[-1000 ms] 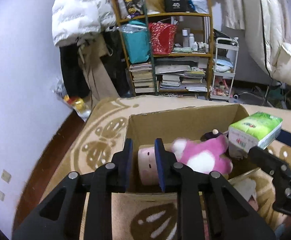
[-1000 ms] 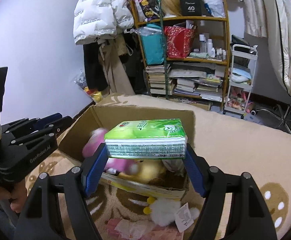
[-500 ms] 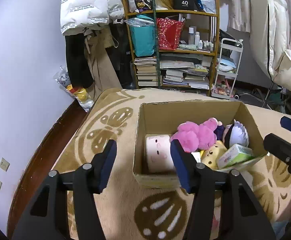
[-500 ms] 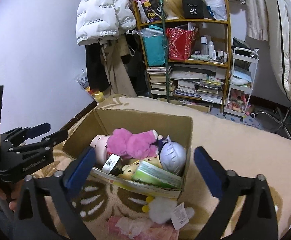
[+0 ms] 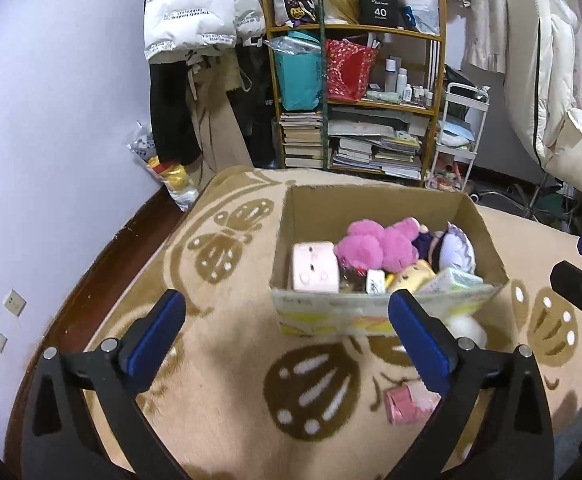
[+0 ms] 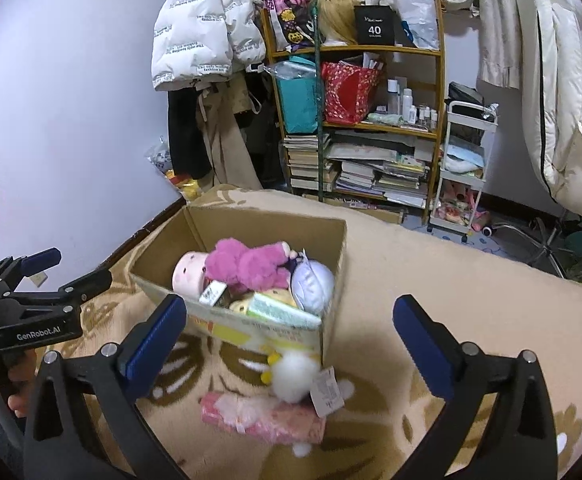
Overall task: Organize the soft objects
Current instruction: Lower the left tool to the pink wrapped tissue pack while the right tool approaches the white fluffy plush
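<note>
Grippers are hanging empty: left gripper (image 5: 287,334) is opening wide, right gripper (image 6: 291,336) is gaping, both freed. Cardboard box (image 6: 333,280) at twelve o'clock is holding toys; white plush (image 6: 291,372) and pink pack (image 6: 263,418) are awaiting pickup at six o'clock.

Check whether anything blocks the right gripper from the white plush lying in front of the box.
Nothing visible does. The right gripper has nothing between its pads, and the white plush lies exposed on the blanket against the cardboard box. It rests partly on the pink packet, which does not cover it.
</note>
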A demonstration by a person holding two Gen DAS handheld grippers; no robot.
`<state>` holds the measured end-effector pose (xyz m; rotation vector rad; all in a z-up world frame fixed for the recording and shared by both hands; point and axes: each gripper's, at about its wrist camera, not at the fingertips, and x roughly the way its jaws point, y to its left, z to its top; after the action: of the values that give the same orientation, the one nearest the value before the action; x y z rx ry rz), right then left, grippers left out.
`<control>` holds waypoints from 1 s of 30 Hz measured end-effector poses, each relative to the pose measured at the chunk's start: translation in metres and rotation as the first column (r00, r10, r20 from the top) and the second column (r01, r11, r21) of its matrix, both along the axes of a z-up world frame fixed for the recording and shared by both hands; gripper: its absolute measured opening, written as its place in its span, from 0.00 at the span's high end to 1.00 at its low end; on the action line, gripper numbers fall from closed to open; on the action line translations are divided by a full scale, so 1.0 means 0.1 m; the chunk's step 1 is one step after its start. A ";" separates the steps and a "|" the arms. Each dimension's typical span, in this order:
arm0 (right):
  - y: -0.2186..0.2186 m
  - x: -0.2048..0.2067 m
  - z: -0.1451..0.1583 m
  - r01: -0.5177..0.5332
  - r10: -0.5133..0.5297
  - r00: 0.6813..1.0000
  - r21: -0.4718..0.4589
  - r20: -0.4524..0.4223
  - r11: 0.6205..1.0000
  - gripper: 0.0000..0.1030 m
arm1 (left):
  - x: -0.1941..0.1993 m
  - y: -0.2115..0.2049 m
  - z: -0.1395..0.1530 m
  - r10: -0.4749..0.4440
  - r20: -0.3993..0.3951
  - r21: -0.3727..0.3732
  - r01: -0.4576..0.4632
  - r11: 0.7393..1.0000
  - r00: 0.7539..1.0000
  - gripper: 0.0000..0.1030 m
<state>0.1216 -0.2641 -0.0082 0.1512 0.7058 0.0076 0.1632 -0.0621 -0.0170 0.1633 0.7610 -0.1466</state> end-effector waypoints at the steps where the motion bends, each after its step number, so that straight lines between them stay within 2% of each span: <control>1: -0.01 -0.04 -0.01 0.001 -0.001 1.000 -0.002 -0.003 1.000 0.00 | -0.03 -0.01 -0.01 -0.004 -0.006 0.001 0.004 1.000 1.000 0.02; 5: -0.06 -0.17 -0.06 0.011 -0.011 1.000 -0.006 0.000 1.000 0.00 | -0.15 -0.06 -0.08 -0.038 -0.031 0.004 0.038 0.999 0.999 0.02; 8: -0.13 -0.26 -0.09 0.011 -0.013 0.999 0.042 0.030 0.999 0.00 | -0.24 -0.13 -0.16 -0.076 -0.043 0.001 0.076 0.997 0.996 0.02; 15: -0.19 -0.24 -0.29 0.005 -0.004 1.000 0.071 -0.018 0.997 0.00 | -0.36 -0.31 -0.38 -0.141 -0.055 0.041 0.144 0.989 0.988 0.02; 23: -0.25 -0.15 -0.50 -0.006 0.013 0.997 0.092 -0.077 0.996 0.00 | -0.38 -0.49 -0.70 -0.200 -0.110 0.075 0.209 0.975 0.974 0.02; 27: -0.28 -0.16 -0.52 -0.036 0.042 0.998 0.127 -0.042 0.991 0.00 | -0.38 -0.58 -0.82 -0.227 -0.145 0.117 0.245 0.962 0.963 0.02; 30: -0.25 -0.11 -0.53 -0.043 0.049 0.998 0.106 -0.051 0.993 0.00 | -0.39 -0.63 -0.89 -0.253 -0.161 0.117 0.273 0.955 0.954 0.02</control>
<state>0.1102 -0.2888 -0.0610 0.2363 0.7623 0.0850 0.1241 -0.1252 -0.1063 0.3901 0.8927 -0.3633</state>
